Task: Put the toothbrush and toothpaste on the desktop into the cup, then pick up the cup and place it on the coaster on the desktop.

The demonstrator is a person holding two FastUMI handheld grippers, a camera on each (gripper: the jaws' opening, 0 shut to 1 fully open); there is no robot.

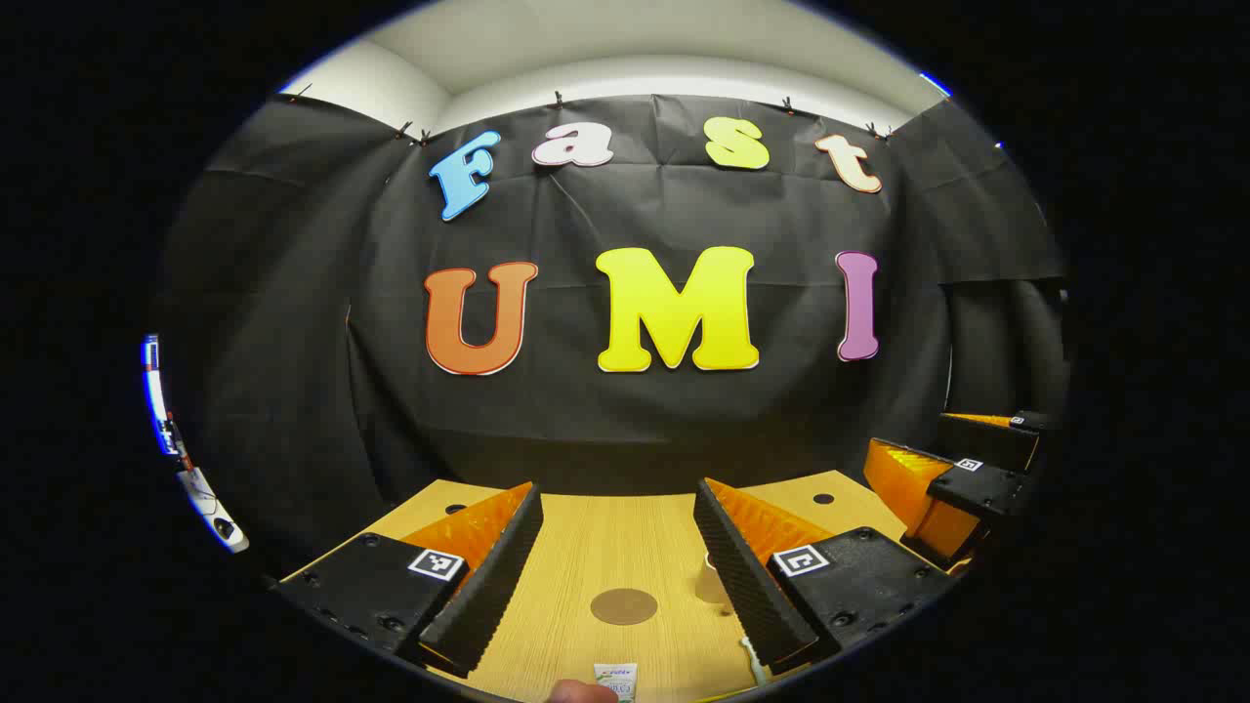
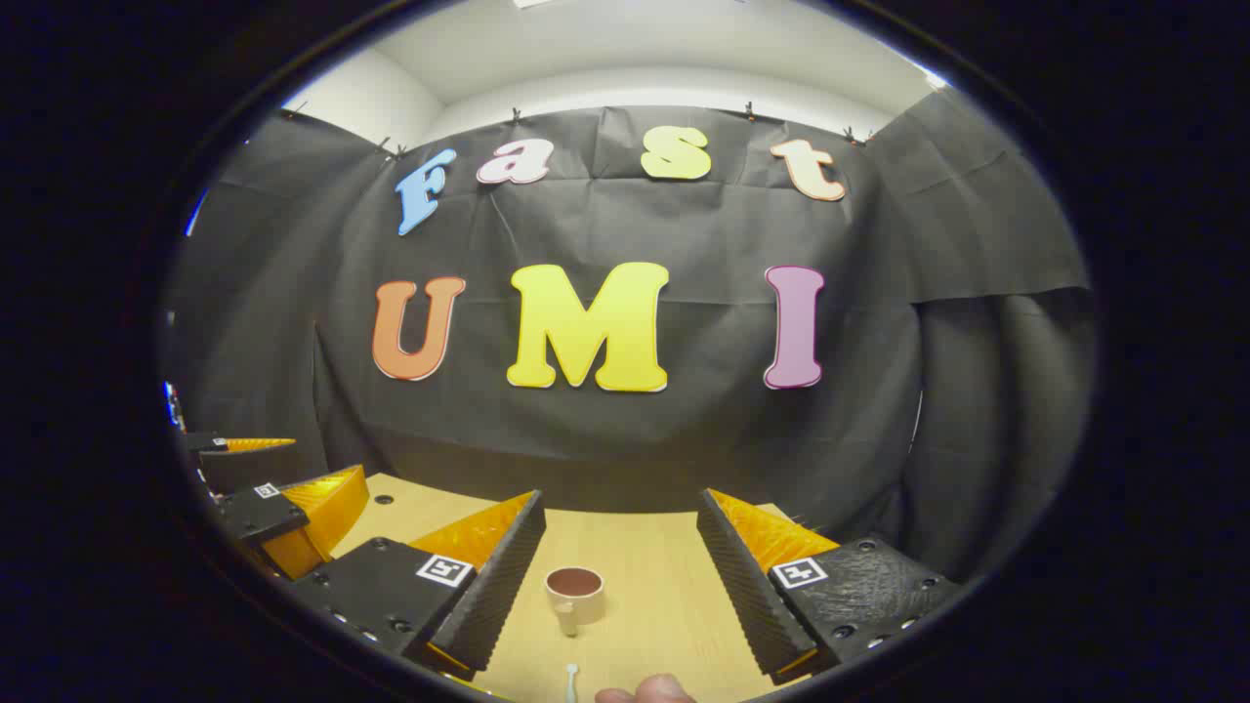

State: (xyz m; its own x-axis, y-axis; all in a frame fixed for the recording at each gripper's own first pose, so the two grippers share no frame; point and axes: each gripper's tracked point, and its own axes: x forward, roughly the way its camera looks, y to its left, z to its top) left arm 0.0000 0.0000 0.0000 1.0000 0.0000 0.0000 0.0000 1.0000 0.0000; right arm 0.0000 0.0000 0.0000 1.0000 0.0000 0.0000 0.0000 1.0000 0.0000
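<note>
Desktop (image 2: 674, 586): cup (image 2: 574, 596) upright, nothing visible inside; coaster (image 1: 623, 606) bare.

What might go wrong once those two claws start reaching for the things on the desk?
The cup is small and light-looking, standing free on the desk; pushing the toothbrush in could tip it. The toothpaste lies flat, so the open left gripper may scrape the wood or slide it away. The coaster sits close beside the cup, so a careless reach might nudge it.
</note>
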